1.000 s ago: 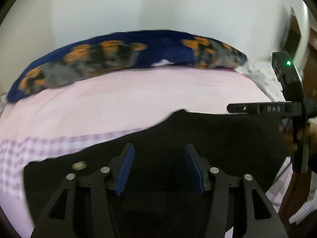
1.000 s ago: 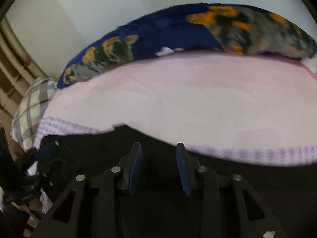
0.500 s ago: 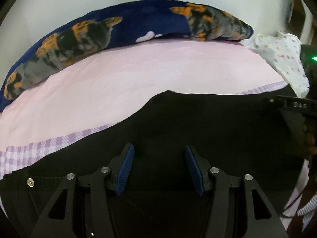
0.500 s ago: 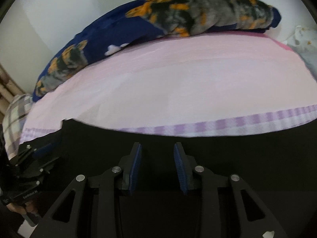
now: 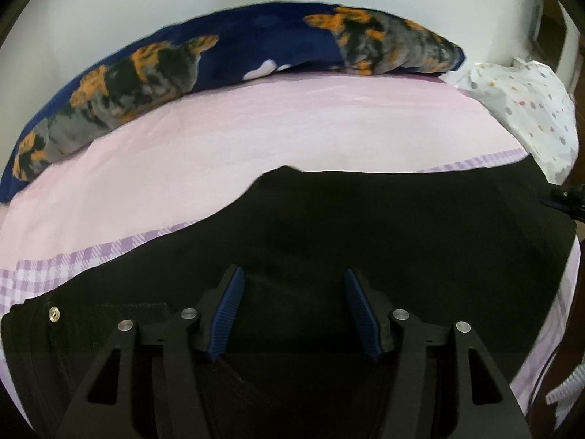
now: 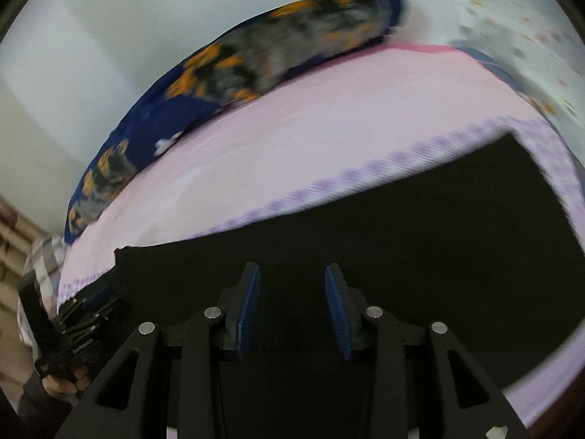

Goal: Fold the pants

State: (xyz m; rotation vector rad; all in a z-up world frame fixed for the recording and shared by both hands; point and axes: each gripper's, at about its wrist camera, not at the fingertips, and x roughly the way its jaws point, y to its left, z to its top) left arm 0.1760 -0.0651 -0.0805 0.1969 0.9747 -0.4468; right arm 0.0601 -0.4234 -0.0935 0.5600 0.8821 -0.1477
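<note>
Two sets of tongs here, and neither grips anything that I can see. My left gripper (image 5: 292, 314) has its blue pads standing fairly wide and they've just spread a bit more, only flat cloth showing in the gap. My right gripper (image 6: 292, 311) is narrower but also parted, and just widened too.

One pair of black fabric pants (image 5: 365, 234) lies spread under and ahead of both tongs on the pink bedsheet with the lilac check border (image 5: 256, 139), stretching from the left tongs over to the right ones. One silver waistband button (image 5: 55, 314) sits just left of my left fingers.

I'd say the next step is pinching an edge. Best bet: get a pad under the cloth, grab both layers, keep both hands level so the fold lands square.

Beyond the tongs: one navy blanket with orange and grey patches (image 5: 219, 58), one white dotted cloth (image 5: 526, 109).
</note>
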